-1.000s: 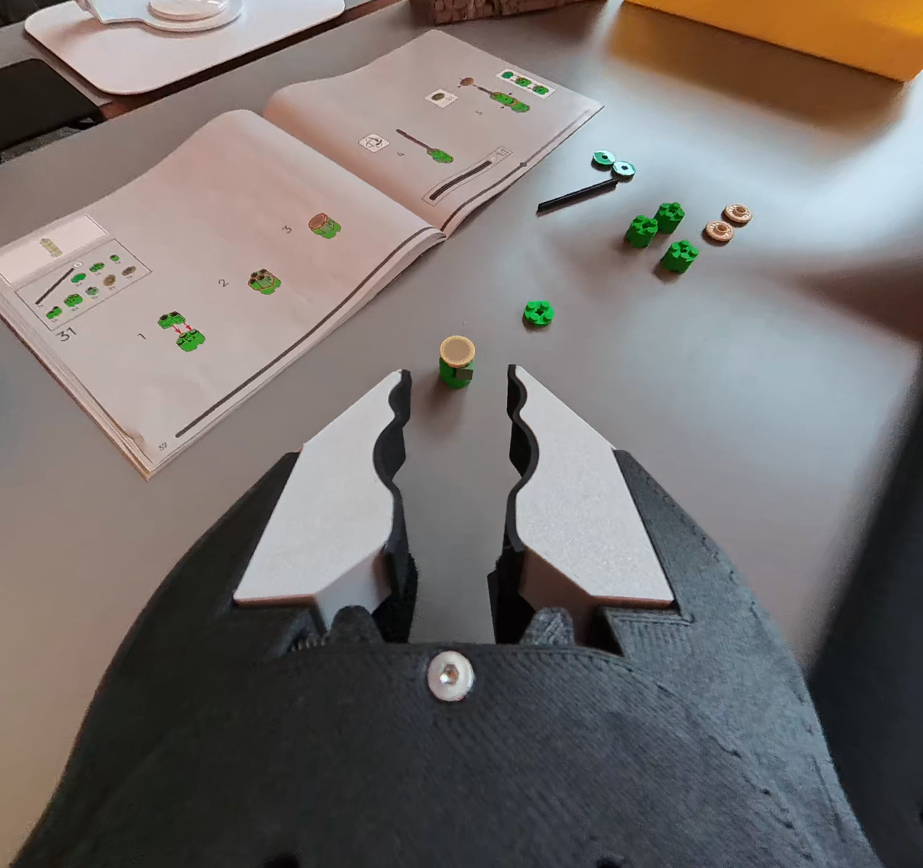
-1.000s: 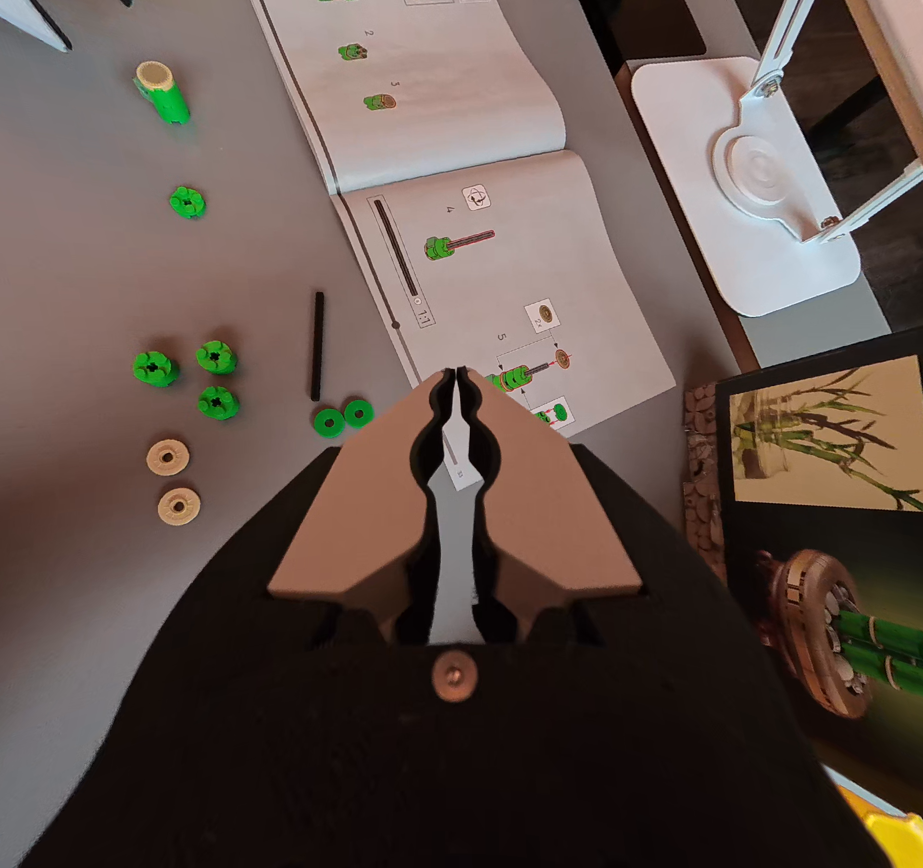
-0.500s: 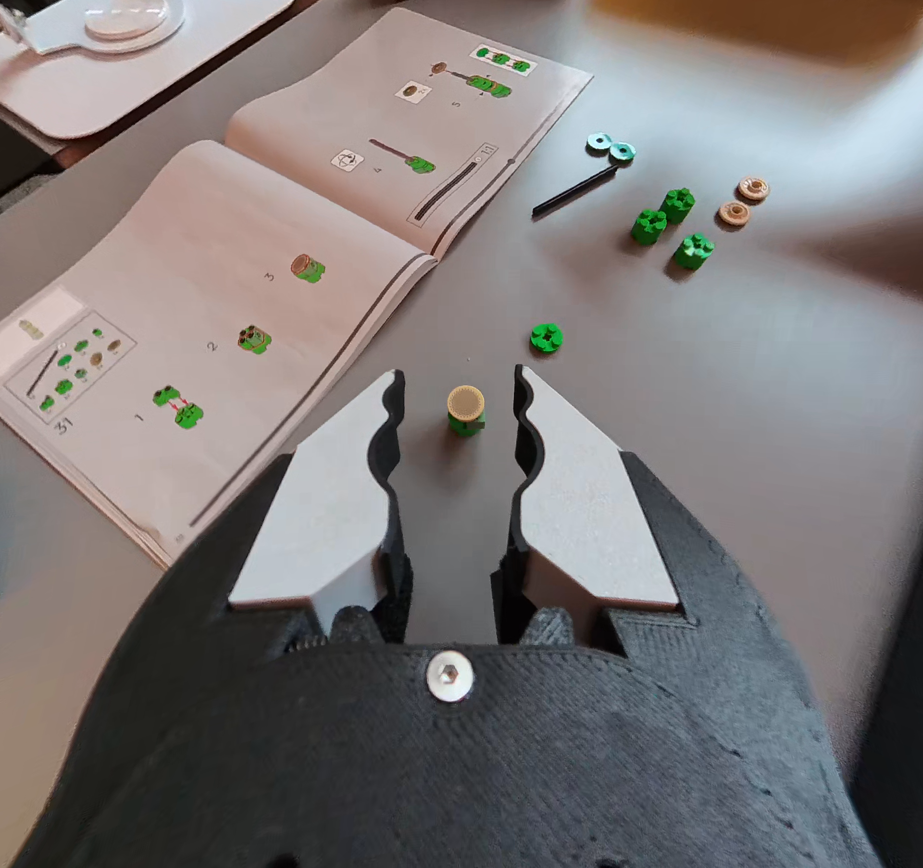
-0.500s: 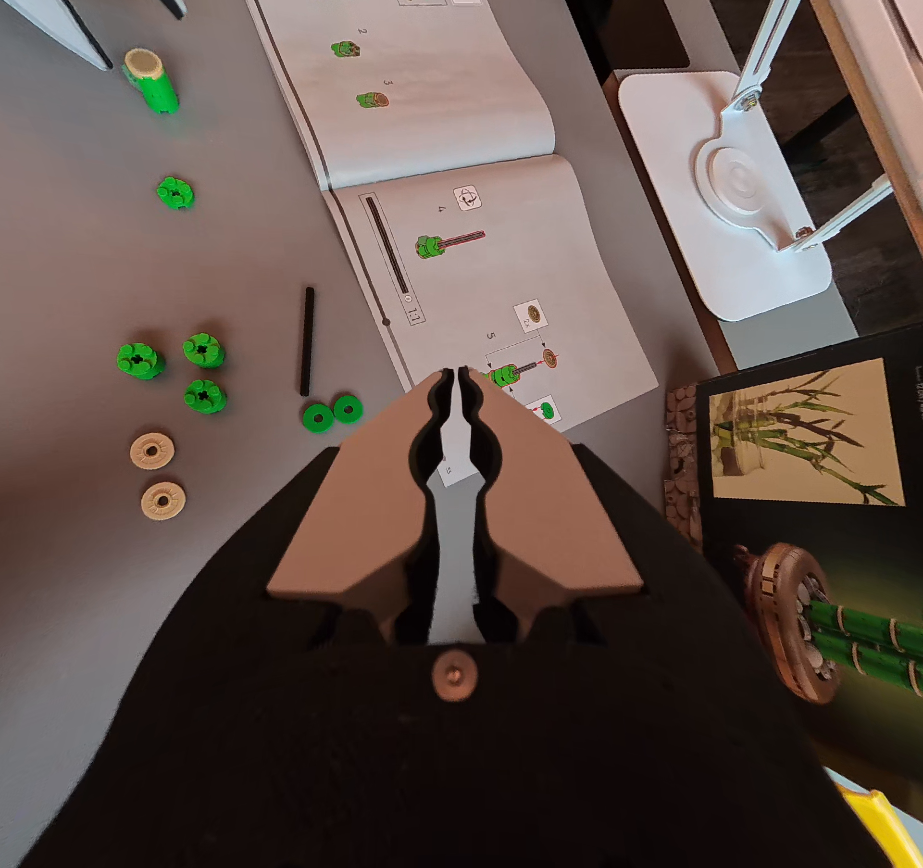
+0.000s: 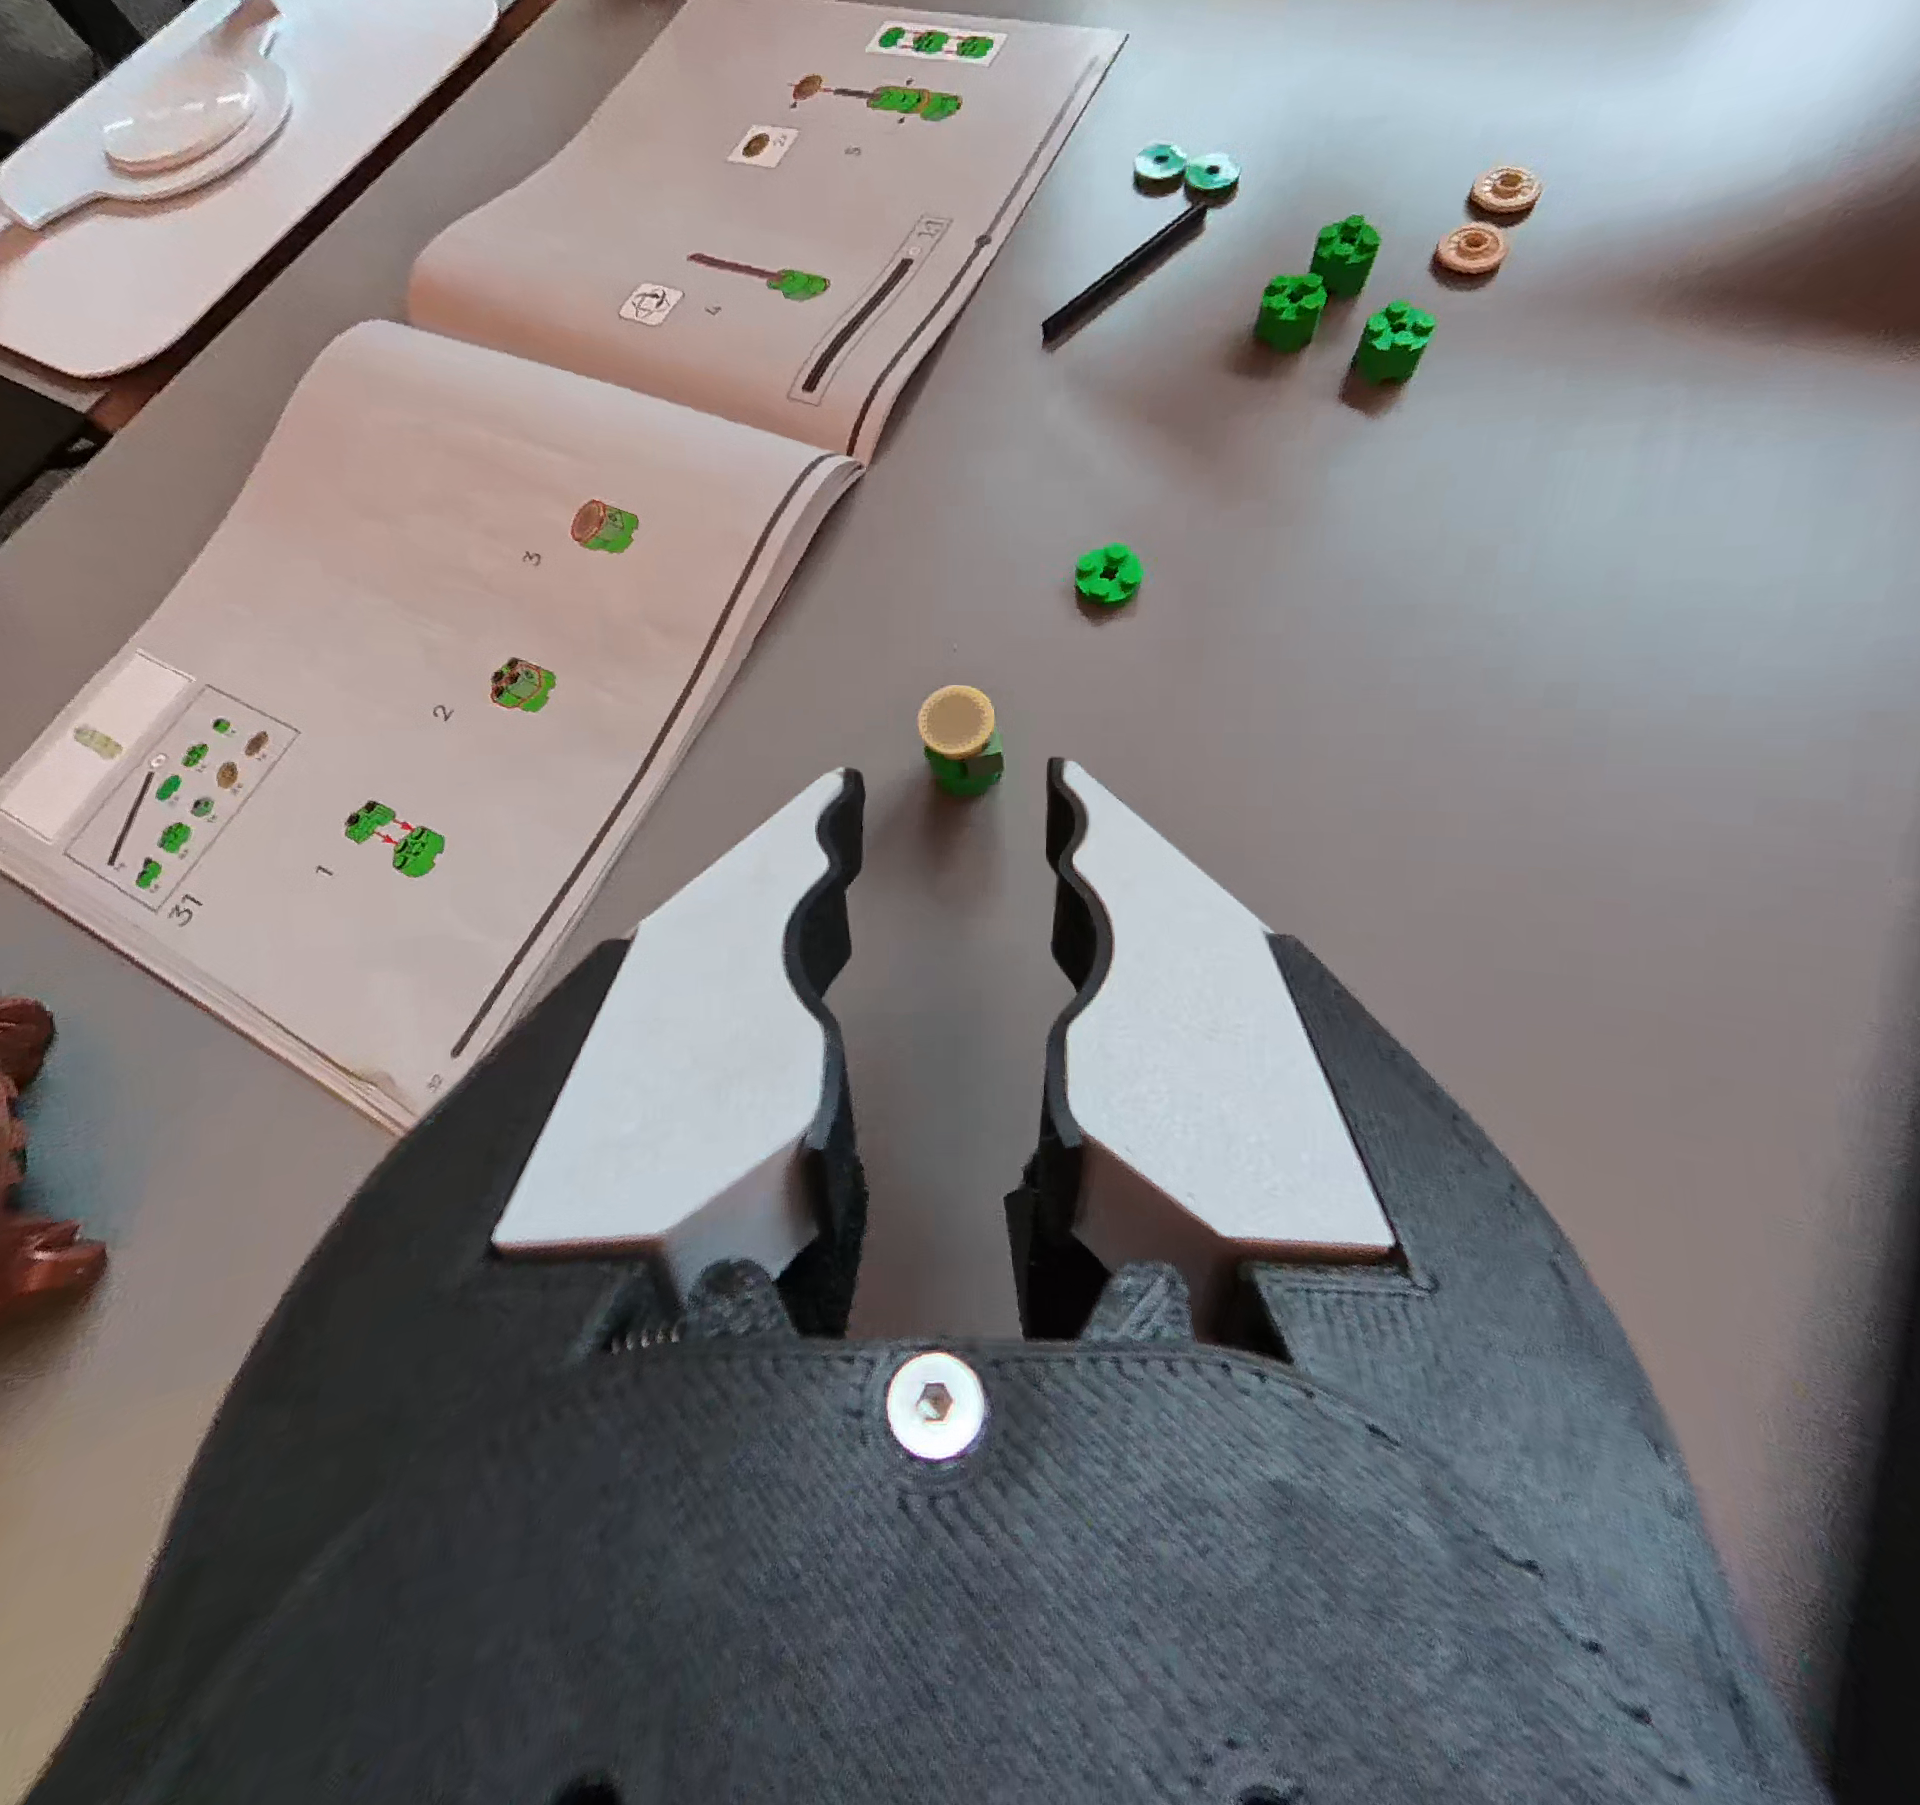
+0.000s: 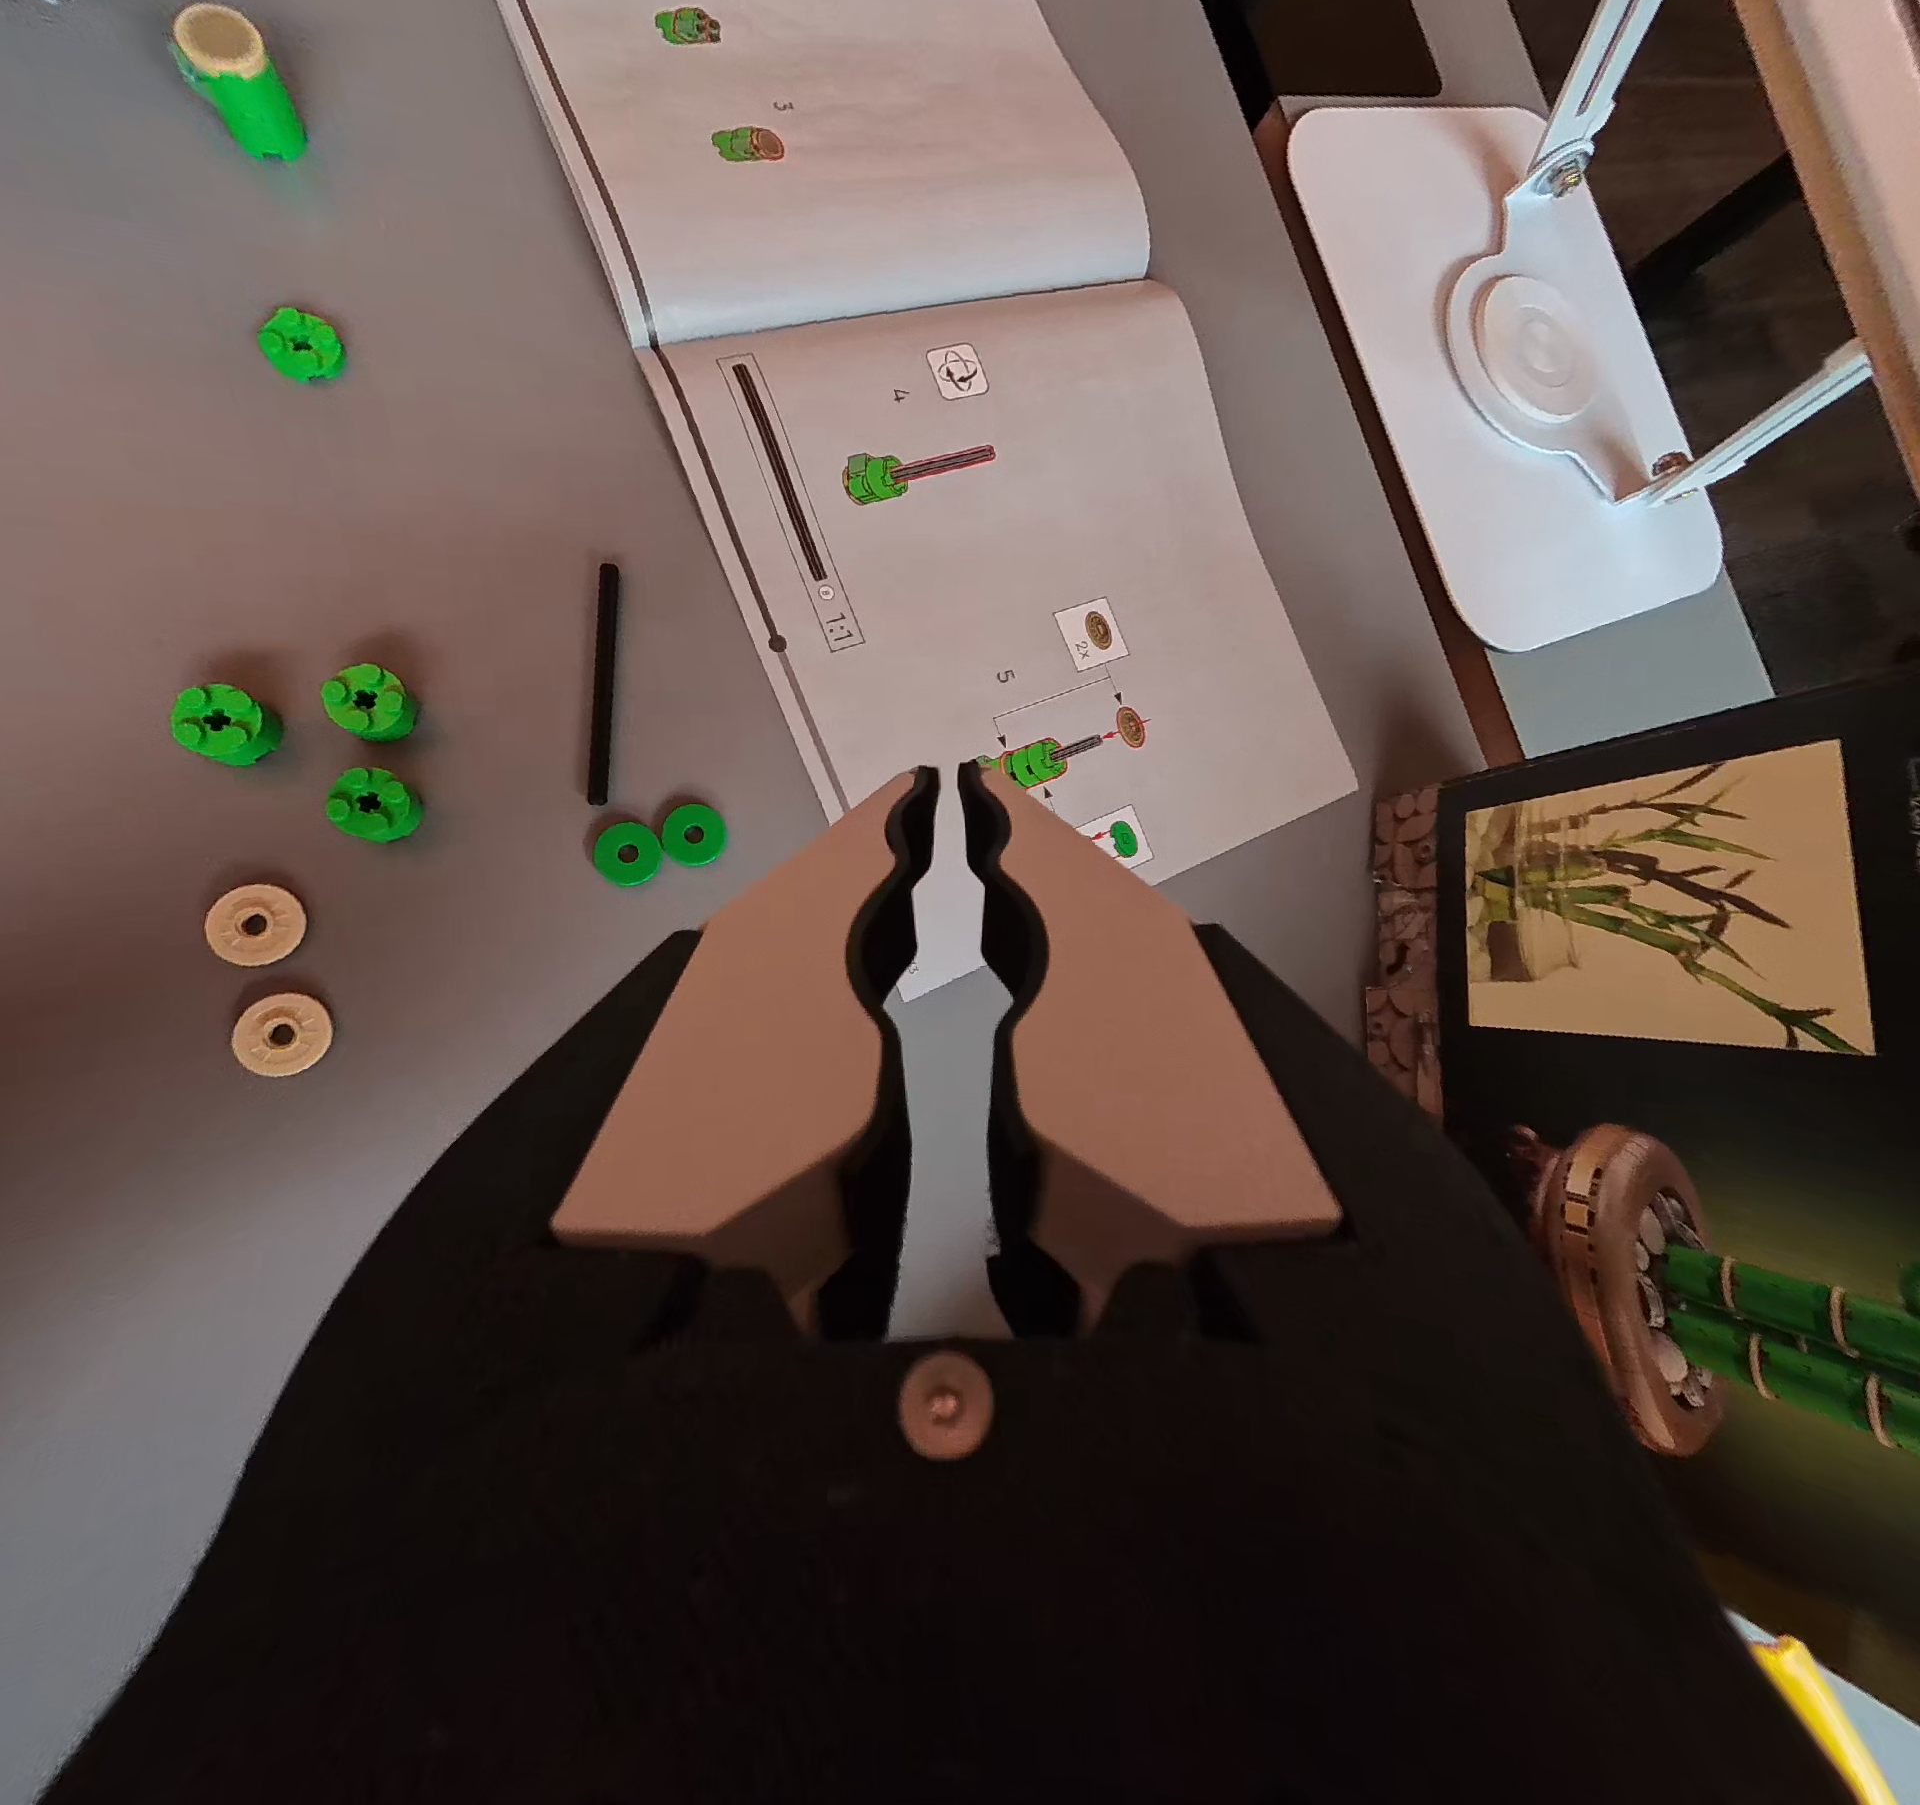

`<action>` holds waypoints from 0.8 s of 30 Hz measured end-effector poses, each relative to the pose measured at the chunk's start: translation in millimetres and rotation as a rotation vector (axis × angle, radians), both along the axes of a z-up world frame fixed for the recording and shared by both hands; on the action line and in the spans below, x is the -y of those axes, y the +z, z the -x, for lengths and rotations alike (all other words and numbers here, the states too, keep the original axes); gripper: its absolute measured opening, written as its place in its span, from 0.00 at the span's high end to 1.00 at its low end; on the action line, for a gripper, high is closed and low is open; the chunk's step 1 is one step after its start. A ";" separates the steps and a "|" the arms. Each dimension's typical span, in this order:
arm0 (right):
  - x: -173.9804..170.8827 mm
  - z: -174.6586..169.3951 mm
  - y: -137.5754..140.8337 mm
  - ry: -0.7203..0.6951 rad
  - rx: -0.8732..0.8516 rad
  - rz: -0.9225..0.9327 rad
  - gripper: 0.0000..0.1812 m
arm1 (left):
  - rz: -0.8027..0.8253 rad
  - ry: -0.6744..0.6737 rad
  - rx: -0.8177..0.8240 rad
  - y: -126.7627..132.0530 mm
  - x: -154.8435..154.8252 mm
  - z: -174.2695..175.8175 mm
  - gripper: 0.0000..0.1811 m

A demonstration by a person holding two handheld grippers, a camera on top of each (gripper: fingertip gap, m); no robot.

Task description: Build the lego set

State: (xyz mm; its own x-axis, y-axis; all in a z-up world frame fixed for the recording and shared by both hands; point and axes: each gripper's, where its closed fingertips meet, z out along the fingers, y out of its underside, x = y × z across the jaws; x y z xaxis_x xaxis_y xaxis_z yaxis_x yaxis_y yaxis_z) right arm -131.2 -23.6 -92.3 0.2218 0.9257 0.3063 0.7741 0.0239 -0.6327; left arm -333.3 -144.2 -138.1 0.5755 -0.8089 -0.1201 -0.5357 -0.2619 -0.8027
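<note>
My left gripper (image 5: 953, 776) is open and empty. A green round brick capped with a tan tile (image 5: 959, 737) stands on the grey table just ahead of its fingertips, and also shows in the right wrist view (image 6: 244, 82). My right gripper (image 6: 948, 771) is shut and empty over the corner of the open instruction booklet (image 6: 935, 197). Left of it lie a black axle (image 6: 603, 685), two flat green discs (image 6: 660, 841), three green round bricks (image 6: 369, 701), two tan round tiles (image 6: 255, 924) and a single green round plate (image 6: 301, 344).
The booklet (image 5: 520, 612) lies left of my left gripper. A white stand base (image 6: 1507, 353) sits beyond the booklet on a lower surface. The set's box (image 6: 1662, 1028) lies right of my right gripper. A brown piece (image 5: 21, 1132) shows at the left edge. The left gripper's tips are roughly 25 centimetres from the right gripper's. The single green round plate (image 6: 301, 344) sits 7 centimetres or so from the ends of my left fingers. My left wrist view (image 5: 1108, 570) looks at it from another angle.
My left gripper went forward around the capped brick, then drew back, so the brick stands at its tips again; the jaws stayed open. My right gripper came lower over the table, still shut.
</note>
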 end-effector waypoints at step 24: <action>57.3 130.0 76.9 0.357 -0.415 -0.369 0.81 | 0.673 0.008 1.056 76.7 7.0 -7.3 0.92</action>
